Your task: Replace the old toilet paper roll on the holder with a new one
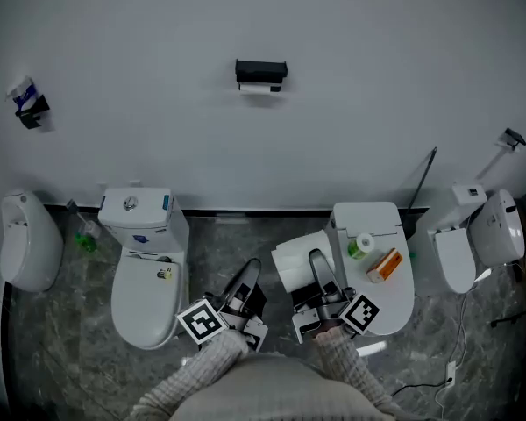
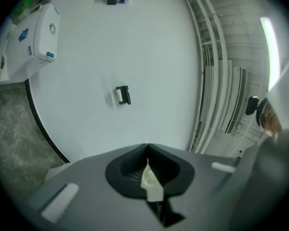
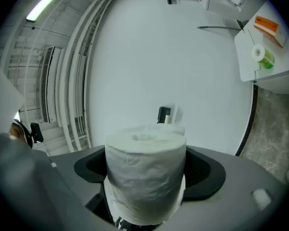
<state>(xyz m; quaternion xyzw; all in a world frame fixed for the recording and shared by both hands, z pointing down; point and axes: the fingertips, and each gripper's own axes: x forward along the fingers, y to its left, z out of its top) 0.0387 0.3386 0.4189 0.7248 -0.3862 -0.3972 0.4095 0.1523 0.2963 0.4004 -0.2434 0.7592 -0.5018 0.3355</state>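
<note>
Nearest the person, the right gripper (image 3: pixel 147 170) is clamped across the sides of the new toilet paper roll (image 3: pixel 144 143), its jaws spread wide to take the roll's full girth. That hold leaves the core hole at the far end uncovered, probably so it can meet the holder. The roll is fat and white, soft and lightly embossed, with a small core opening, so it looks unused.

The left gripper (image 2: pixel 147 150) has its jaws together. A pale sliver (image 2: pixel 151 182) shows at the seam (paper or part of the gripper, I cannot tell). Carrying nothing bulky, it seems kept free for taking off the old roll.

Both grippers hang over the marbled floor (image 1: pixel 215 253), between a toilet (image 1: pixel 145 279) on the left and a closed toilet lid (image 1: pixel 394 301) on the right.

Well beyond, on the white wall, sits the black holder (image 1: pixel 261 67). The old roll (image 1: pixel 260 87) is still on it, showing only as a thin white strip, so the swap is not yet begun.
</note>
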